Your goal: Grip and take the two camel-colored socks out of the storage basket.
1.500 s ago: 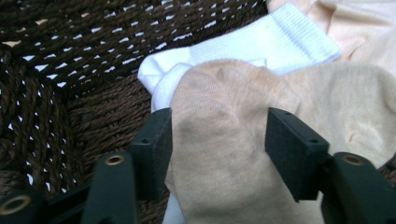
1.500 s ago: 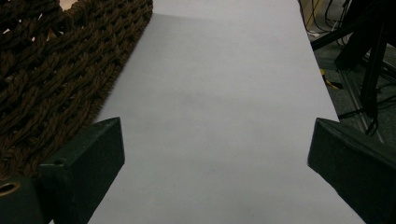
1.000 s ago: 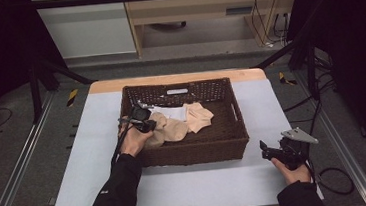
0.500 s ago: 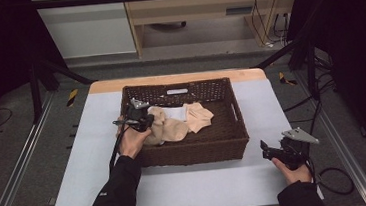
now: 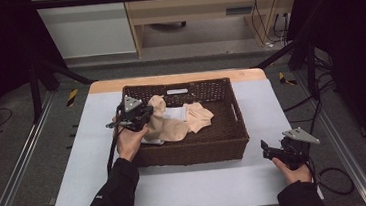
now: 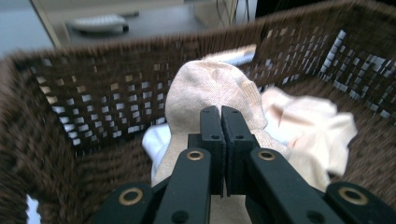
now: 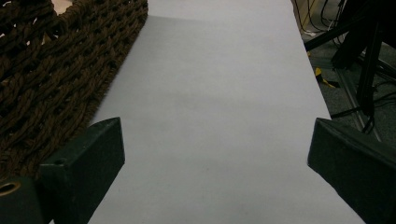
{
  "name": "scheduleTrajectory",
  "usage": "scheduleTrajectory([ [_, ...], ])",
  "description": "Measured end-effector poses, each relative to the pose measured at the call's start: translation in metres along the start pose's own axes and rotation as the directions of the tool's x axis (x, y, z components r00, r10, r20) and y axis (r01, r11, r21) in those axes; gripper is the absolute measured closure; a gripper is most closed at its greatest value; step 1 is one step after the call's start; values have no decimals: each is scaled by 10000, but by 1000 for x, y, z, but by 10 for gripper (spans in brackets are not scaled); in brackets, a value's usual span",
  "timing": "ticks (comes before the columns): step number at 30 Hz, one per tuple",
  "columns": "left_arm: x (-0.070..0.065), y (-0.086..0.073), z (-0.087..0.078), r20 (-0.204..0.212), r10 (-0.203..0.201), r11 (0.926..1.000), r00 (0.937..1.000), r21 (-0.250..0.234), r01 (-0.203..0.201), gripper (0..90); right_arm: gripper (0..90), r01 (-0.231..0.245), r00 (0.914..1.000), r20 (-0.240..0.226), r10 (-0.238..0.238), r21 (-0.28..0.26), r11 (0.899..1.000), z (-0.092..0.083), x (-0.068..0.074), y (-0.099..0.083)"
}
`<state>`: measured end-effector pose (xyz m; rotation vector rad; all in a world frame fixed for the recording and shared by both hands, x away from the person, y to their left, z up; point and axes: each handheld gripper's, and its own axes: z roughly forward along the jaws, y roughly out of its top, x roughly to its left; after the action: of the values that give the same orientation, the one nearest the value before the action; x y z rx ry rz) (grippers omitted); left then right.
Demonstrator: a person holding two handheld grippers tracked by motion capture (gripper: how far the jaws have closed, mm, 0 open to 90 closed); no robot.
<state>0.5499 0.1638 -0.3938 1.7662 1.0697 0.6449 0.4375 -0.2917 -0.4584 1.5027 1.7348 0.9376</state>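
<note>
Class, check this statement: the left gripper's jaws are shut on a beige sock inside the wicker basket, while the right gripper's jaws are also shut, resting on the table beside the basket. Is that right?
Not quite. The right gripper is open: the right gripper view shows its jaws wide apart over the bare table. The rest holds: the left gripper is shut on the beige sock inside the wicker basket.

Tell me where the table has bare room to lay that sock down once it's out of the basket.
Free: the strip of table left of the basket, beside the left gripper shut on the beige sock; the front strip between the forearms; the patch between basket and right gripper, bare ahead of its open fingers. Crowded: the basket's left half, piled with socks.
</note>
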Motion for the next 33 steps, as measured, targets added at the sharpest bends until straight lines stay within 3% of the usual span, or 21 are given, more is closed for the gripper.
scheduleTrajectory([
  [6, -3, 14, -15, 222, -146, 9943, 9996, -1055, 169, 881, 41, 14, 10000, 2, -14, -55, 10000, 0, 0, 0],
  [15, -11, 45, -55, 726, -63, 9704, 9973, -2405, 237, 881, 41, -51, 10000, 20, 52, -83, 10000, -1, 0, 1],
  [23, -18, 55, -80, 1094, 12, 9609, 9940, -2753, 291, 881, 41, -55, 10000, 46, 56, -137, 9999, -2, -1, 1],
  [33, -36, 60, -119, 1548, 645, 9508, 9858, -3095, -136, 881, 41, -84, 10000, 51, 85, -173, 9998, -3, -1, 1],
])
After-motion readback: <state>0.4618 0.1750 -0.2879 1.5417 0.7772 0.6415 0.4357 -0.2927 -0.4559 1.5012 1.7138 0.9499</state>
